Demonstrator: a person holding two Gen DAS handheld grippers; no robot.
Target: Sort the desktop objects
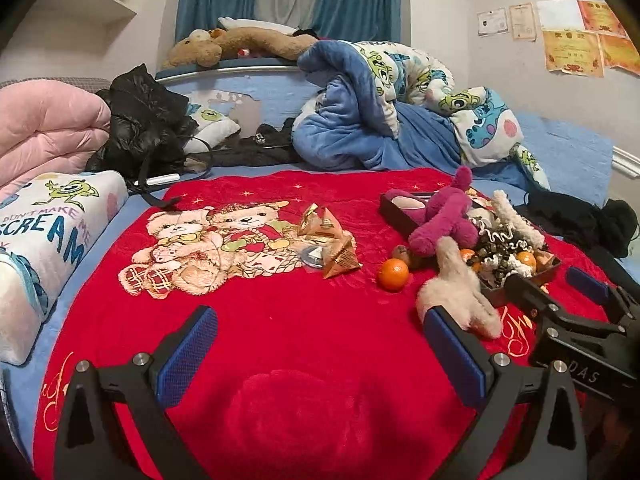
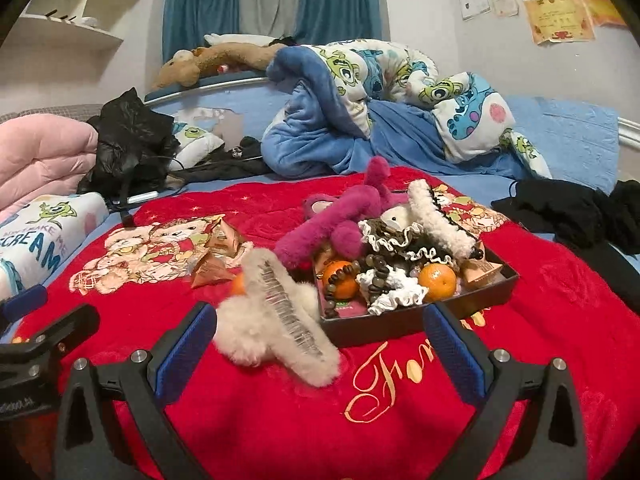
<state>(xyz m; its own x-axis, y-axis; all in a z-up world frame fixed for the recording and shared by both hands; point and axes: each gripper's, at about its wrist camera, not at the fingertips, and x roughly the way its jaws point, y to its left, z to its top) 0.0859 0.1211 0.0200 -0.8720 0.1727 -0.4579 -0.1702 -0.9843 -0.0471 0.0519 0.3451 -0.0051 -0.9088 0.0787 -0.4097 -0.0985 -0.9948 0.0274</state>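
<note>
A dark box (image 2: 424, 316) on the red blanket (image 1: 280, 320) holds tangerines (image 2: 437, 282), scrunchies, beads and a magenta plush (image 2: 340, 216); the box also shows in the left wrist view (image 1: 400, 212). A fluffy beige hair claw (image 2: 280, 320) lies on the blanket against the box's near left side, also seen in the left wrist view (image 1: 460, 292). A loose tangerine (image 1: 393, 274) and two gold pyramid packets (image 1: 332, 240) lie left of the box. My left gripper (image 1: 320, 356) is open and empty over the blanket. My right gripper (image 2: 320, 356) is open and empty, the claw between its fingers' reach.
Behind the blanket lie a blue cartoon quilt (image 1: 400, 108), a black jacket (image 1: 144, 120), a pink quilt (image 1: 44, 132) and a white pillow (image 1: 44, 232). Black clothing (image 2: 576, 216) lies at the right. A small round silver object (image 1: 312, 258) sits by the packets.
</note>
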